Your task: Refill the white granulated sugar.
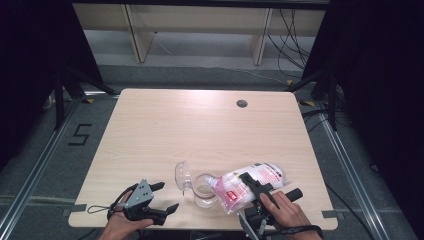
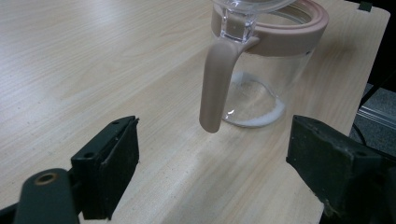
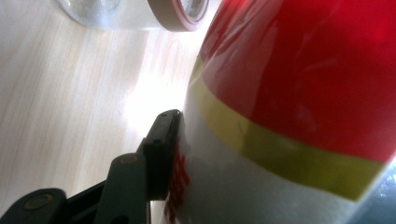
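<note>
A clear jar [image 1: 204, 192] with a pink rim and handle stands near the table's front edge, its lid [image 1: 183, 176] flipped open to the left. A white bag with a red and pink label [image 1: 250, 182] lies tilted, its mouth at the jar's rim, and my right gripper [image 1: 256, 189] is shut on it. In the right gripper view one black finger [image 3: 161, 154] presses the bag [image 3: 289, 116]; the other is hidden behind it. My left gripper [image 1: 167, 196] stands open left of the jar. Between its jaws [image 2: 219, 154] I see the jar [image 2: 271, 65], its handle [image 2: 217, 79] and white powder [image 2: 254, 120] at the bottom.
The wooden table [image 1: 200, 130] has a round cable hole [image 1: 242, 103] at the back right. The jar and bag sit close to the front edge. Wooden shelf legs and cables stand on the floor beyond the far edge.
</note>
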Tool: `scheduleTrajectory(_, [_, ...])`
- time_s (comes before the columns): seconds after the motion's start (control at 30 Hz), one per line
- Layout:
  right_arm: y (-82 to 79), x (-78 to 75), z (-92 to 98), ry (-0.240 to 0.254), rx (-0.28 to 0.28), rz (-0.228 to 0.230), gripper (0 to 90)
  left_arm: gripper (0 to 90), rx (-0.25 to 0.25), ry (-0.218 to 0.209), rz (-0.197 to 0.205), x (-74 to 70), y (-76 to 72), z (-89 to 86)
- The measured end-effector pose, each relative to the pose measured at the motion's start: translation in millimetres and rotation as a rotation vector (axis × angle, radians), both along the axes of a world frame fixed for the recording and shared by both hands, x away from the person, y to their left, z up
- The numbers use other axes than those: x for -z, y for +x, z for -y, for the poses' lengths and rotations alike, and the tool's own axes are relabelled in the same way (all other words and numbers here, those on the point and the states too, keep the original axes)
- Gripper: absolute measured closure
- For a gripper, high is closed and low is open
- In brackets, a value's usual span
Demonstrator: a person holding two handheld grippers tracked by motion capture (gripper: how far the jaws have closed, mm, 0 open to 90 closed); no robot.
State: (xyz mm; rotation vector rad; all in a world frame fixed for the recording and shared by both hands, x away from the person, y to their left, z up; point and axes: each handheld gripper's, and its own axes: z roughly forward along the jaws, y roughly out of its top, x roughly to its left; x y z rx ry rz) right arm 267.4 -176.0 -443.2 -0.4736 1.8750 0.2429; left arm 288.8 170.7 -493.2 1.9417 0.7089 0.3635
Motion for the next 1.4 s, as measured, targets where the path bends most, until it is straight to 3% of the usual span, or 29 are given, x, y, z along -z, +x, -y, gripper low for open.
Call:
scheduleTrajectory(0.03, [0.3,-0.9,-0.7,-0.014,-0.017,0.015,52.2,16.3,0.004,0.011,0.003,-0.4,0.3,-0.9])
scheduleTrajectory(0.2, [-2.6,2.2,-2.7,-0.046,0.014,0.020,52.3,16.2,0.005,0.009,0.004,-0.5,0.3,-1.1])
scheduleTrajectory(0.23, [-0.8,0.5,-4.5,-0.074,-0.028,0.046,52.3,16.3,0.004,0.009,0.003,-0.5,0.2,-1.1])
scheduleTrajectory(0.3, [-2.9,3.5,-4.0,-0.065,0.008,0.029,52.3,16.3,0.001,-0.002,0.000,0.1,0.1,-0.1])
scheduleTrajectory(0.37, [-2.0,1.3,-6.9,-0.111,-0.034,0.069,52.4,16.3,0.004,0.012,0.001,-0.2,0.4,-1.0])
scheduleTrajectory(0.4, [-3.7,4.1,-5.5,-0.092,0.004,0.045,52.4,16.3,0.005,0.012,0.002,-0.2,0.4,-1.1])
scheduleTrajectory(0.47, [-3.8,5.1,-5.6,-0.087,-0.006,0.059,52.4,16.2,0.005,0.013,0.003,-0.3,0.4,-1.2])
scheduleTrajectory(0.53, [-3.9,3.3,-7.6,-0.134,-0.017,0.076,52.5,16.2,0.004,0.011,0.002,-0.2,0.4,-1.1])
scheduleTrajectory(0.63, [-3.6,3.2,-8.0,-0.150,-0.024,0.089,52.5,16.3,0.006,-0.006,-0.006,0.5,0.2,0.1])
scheduleTrajectory(0.8, [-2.7,1.2,-8.3,-0.184,-0.028,0.102,52.7,16.3,0.006,0.007,-0.004,0.4,0.5,-0.7])
scheduleTrajectory(0.9, [-1.5,2.5,-7.1,-0.173,-0.027,0.112,52.8,16.2,0.006,0.008,-0.004,0.3,0.5,-0.6])
scheduleTrajectory(1.07, [1.4,3.2,-6.6,-0.209,-0.027,0.117,52.9,16.3,0.008,0.006,-0.004,0.2,0.6,-0.6])
scheduleTrajectory(1.17, [1.9,6.2,-5.7,-0.198,-0.028,0.116,53.0,16.3,0.008,0.005,-0.004,0.2,0.5,-0.6])
scheduleTrajectory(1.23, [2.4,4.5,-6.6,-0.227,-0.030,0.126,53.0,16.3,0.005,0.012,0.001,-0.2,0.6,-1.0])
scheduleTrajectory(1.37, [2.4,2.9,-7.6,-0.238,-0.035,0.136,53.1,16.3,0.004,-0.008,-0.003,0.4,0.1,0.4])
scheduleTrajectory(1.4, [2.2,3.0,-7.3,-0.228,-0.031,0.133,53.1,16.3,0.006,0.004,0.001,0.0,0.3,-0.4])
